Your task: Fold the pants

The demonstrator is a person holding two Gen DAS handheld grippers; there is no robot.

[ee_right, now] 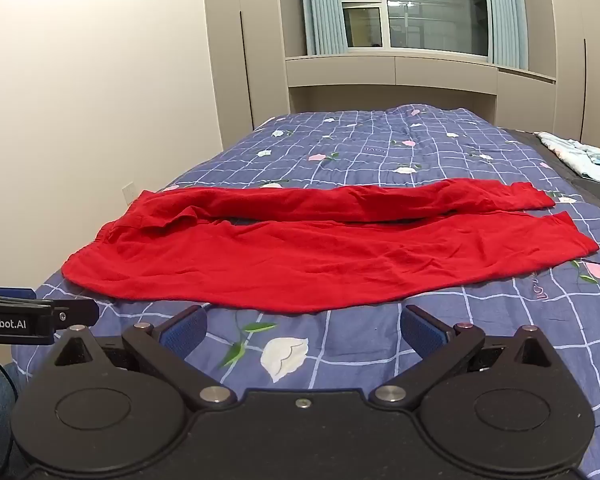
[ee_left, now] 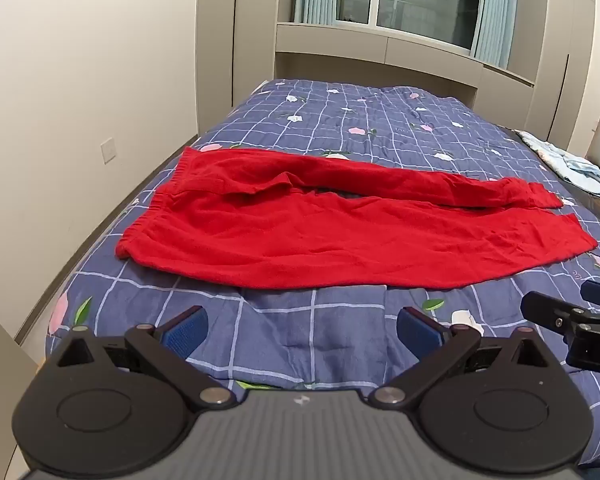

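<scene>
Nearest, the left gripper [ee_left: 302, 330] and right gripper [ee_right: 304, 330] hover over the bed [ee_right: 360, 344], jaws released and holding nothing. Red pants [ee_left: 340, 236] lie flat across the quilt, waistband left, cuffs right, legs apart. Folding looks unstarted; next, likely lay one leg over the other. A crumpled cloth [ee_right: 580, 156] sits far right, nothing blocking.

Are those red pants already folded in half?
No, the red fabric pants lie spread full length across the blue checked floral quilt, both legs side by side.
</scene>
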